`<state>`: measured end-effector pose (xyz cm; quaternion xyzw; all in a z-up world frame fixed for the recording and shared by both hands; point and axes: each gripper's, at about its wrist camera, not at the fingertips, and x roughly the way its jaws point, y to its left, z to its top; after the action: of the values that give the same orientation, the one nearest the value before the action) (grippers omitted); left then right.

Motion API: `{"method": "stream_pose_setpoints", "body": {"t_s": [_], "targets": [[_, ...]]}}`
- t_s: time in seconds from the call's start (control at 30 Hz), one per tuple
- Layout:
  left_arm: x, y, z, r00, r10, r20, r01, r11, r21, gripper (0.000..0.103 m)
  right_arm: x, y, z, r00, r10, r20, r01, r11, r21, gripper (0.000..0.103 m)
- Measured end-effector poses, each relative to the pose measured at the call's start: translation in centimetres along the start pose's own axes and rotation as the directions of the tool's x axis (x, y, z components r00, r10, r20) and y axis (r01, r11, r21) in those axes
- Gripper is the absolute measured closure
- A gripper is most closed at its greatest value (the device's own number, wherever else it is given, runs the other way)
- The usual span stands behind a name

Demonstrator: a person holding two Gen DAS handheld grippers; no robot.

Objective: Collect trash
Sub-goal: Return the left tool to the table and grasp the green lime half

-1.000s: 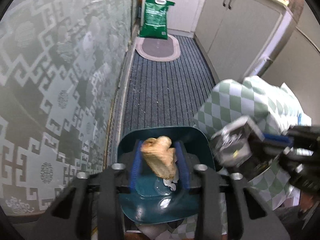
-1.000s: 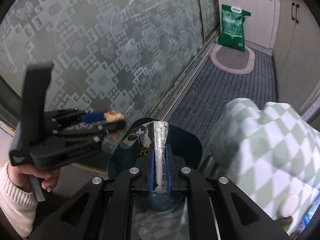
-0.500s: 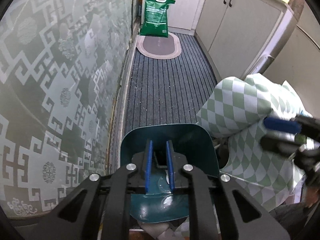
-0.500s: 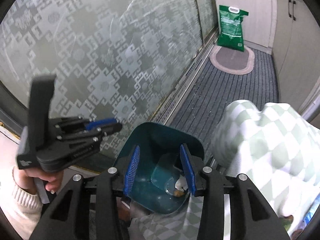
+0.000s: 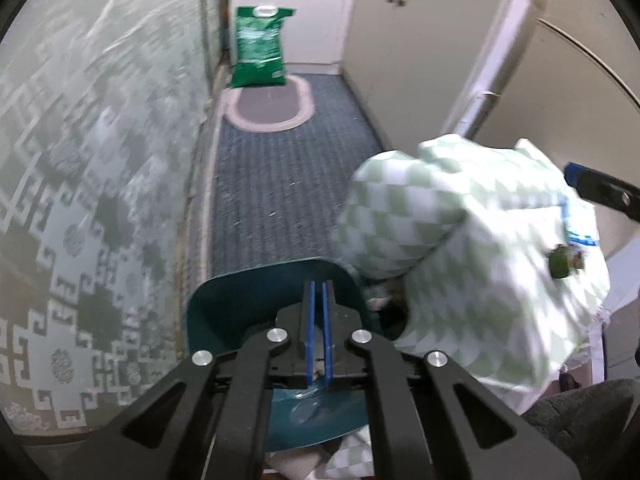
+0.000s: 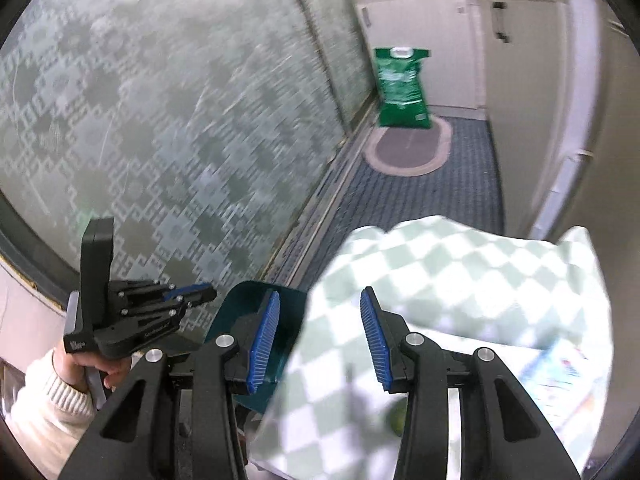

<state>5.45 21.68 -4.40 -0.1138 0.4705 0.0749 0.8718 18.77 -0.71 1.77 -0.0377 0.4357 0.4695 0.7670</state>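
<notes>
A teal bin (image 5: 224, 312) stands on the floor below my left gripper (image 5: 317, 286), whose blue pads are shut together with nothing between them. In the right wrist view the bin (image 6: 240, 308) shows at the lower left. My right gripper (image 6: 320, 292) stands open and empty over the edge of a green-and-white checked cloth (image 6: 460, 280). A hand in a cream sleeve (image 6: 52, 396) holds the left gripper (image 6: 210, 292) beside the bin. One finger of the right gripper (image 5: 600, 190) pokes in above the cloth (image 5: 460, 240). A small green item (image 5: 562, 266) lies on the cloth.
A patterned frosted glass wall (image 5: 80, 160) runs along the left. A striped grey carpet (image 5: 280, 184) leads to an oval mat (image 5: 272, 104) and a green bag (image 5: 260, 52). White cabinets (image 5: 420, 40) line the right side. Blue-and-white packaging (image 6: 560, 364) lies on the cloth.
The left gripper let go of a brown food scrap and closed empty. The right gripper let go of a wrapper over the bin, opened, and swung right over the checked cloth.
</notes>
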Motion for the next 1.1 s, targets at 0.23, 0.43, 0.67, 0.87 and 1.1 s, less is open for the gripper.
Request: {"method": "stream_pose_setpoints", "body": {"t_s": [0.23, 0.43, 0.67, 0.87, 1.1], "targets": [[-0.7, -6.7, 1.3, 0.994, -0.096, 0.049, 0.09, 0.989, 0.118, 0.091, -3.3, -4.0, -0.7, 0.999, -0.04, 0.037, 0.038, 0.998, 0.059, 0.06], [-0.8, -11.2, 1.6, 0.986, -0.158, 0.059, 0.142, 0.967, 0.211, 0.082, -5.3, -6.3, -1.8, 0.997, -0.066, 0.048, 0.062, 0.995, 0.081, 0.06], [0.2, -15.0, 1.1, 0.982, -0.181, 0.05, 0.157, 0.939, 0.306, 0.066, -7.3, -8.6, -2.9, 0.995, -0.084, 0.058, 0.077, 0.991, 0.108, 0.06], [1.1, -17.8, 0.0, 0.979, -0.206, 0.011, 0.183, 0.893, 0.412, 0.059, -8.4, -9.8, -3.7, 0.994, -0.091, 0.06, 0.084, 0.989, 0.119, 0.058], [2.1, -20.6, -1.1, 0.979, -0.204, -0.013, 0.185, 0.852, 0.49, 0.049, -9.5, -10.9, -4.9, 0.994, -0.096, 0.054, 0.088, 0.988, 0.127, 0.057]]}}
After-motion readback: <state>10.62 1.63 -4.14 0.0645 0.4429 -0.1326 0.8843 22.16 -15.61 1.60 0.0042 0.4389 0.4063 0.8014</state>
